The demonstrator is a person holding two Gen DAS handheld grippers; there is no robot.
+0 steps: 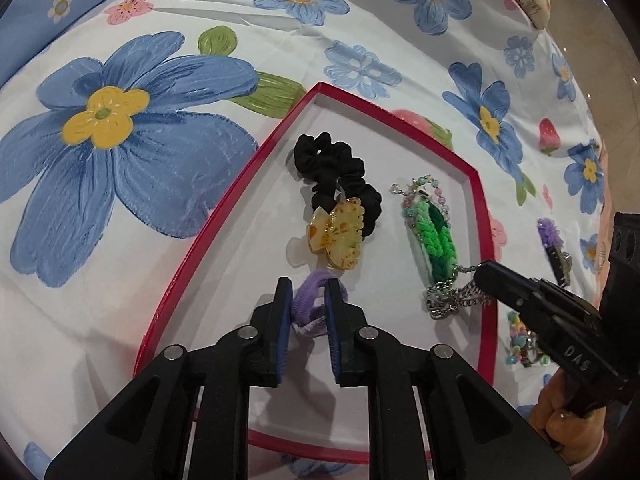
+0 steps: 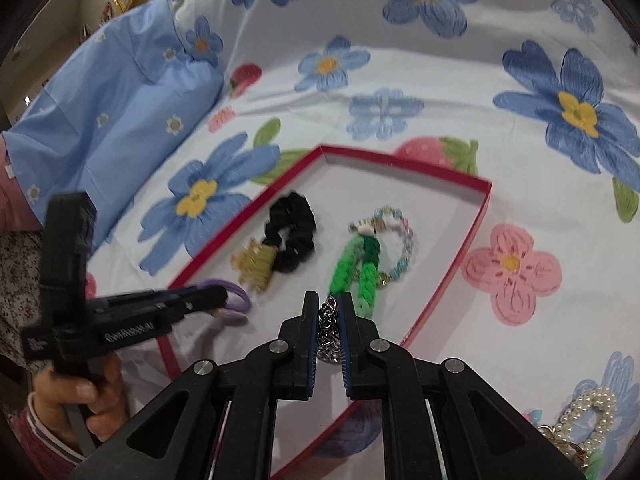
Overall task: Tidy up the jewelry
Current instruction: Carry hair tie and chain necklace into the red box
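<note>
Lying on a floral bedsheet (image 1: 168, 12) is a shallow red-rimmed box lid (image 1: 486, 216) with a white floor, and both tools work over its near end. Left tool (image 1: 307, 286) is clenched on a purple hair tie (image 1: 310, 308), whose loops bulge out between the two blue-padded fingers just inside the near part of the tray. Right tool (image 2: 330, 306) is clamped on a silver chain (image 2: 329, 334), which bunches between its fingers and hangs against the tray floor.

Inside the tray, a black scrunchie (image 1: 336, 172) rests toward the far corner, with an amber claw clip (image 1: 336, 236) overlapping its near edge. Beside them to the right lies a green knitted bracelet (image 1: 430, 240), and a pastel beaded bracelet (image 1: 424, 192) curls around its far end. The silver chain lies just at the green bracelet's near end.

Outside the tray on the sheet are a purple hair clip (image 1: 554, 246) and a cluster of colourful beads (image 1: 520, 338) to the right, and a pearl bracelet (image 2: 592, 412) lies nearer still. A blue pillow (image 2: 112, 92) sits at the far left.
</note>
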